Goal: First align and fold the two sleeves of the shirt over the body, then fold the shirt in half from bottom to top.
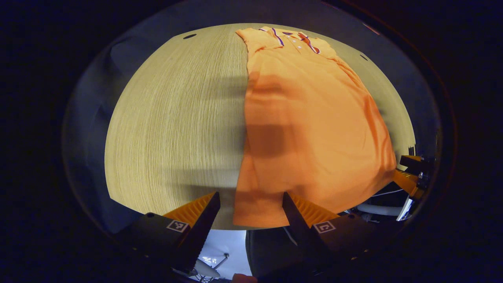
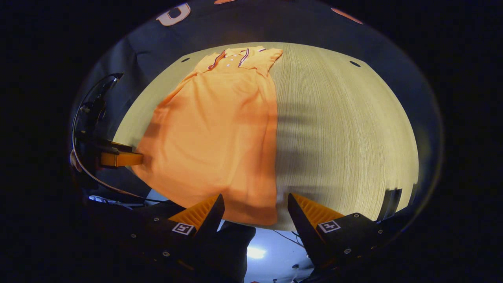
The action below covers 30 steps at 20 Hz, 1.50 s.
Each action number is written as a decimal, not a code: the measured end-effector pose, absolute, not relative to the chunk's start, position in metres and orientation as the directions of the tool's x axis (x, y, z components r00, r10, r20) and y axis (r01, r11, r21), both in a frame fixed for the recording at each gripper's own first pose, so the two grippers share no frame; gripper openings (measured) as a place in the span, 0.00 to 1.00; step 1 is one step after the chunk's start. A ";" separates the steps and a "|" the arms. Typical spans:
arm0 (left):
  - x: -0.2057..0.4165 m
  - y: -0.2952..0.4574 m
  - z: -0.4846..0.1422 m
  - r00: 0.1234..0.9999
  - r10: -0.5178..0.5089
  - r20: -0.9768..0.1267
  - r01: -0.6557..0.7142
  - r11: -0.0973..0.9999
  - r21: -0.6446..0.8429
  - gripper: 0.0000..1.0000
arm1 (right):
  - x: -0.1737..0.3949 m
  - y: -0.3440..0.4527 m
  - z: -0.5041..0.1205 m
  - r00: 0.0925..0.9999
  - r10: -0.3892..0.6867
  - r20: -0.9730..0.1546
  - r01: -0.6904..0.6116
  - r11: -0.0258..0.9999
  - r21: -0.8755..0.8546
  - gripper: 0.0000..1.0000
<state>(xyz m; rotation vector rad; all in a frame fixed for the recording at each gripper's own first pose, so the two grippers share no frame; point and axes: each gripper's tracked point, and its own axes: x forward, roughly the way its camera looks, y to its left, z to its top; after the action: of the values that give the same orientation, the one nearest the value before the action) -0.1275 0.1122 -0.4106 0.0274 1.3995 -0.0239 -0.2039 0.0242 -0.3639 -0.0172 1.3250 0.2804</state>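
The orange shirt [image 1: 314, 129] lies lengthwise on the surface [image 1: 173, 129], collar at frame top, hem nearest both grippers. Left gripper [image 1: 251, 208] and right gripper [image 2: 255, 208] hover wide open, empty, straddling opposite hem corners.

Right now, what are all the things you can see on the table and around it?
Shirt: one, orange with striped collar, lying flat lengthwise on the table, sleeves already folded in, collar at the far end.
Table: one, pale wood grain, under the shirt.
Left gripper: one, open, over the shirt's near left hem corner.
Right gripper: one, open, over the shirt's near right hem corner.
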 end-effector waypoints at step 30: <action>-0.117 0.080 -0.407 0.271 -0.046 -0.961 0.011 0.999 -0.044 0.07 | -0.193 0.052 -0.373 0.193 0.273 -0.942 -0.124 0.960 0.253 0.05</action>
<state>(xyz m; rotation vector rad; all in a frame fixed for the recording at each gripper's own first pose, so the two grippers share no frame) -0.1166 0.0796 -0.4071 -0.0312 1.2958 -0.0379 -0.1935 0.0521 -0.3731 0.1305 1.3490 0.2794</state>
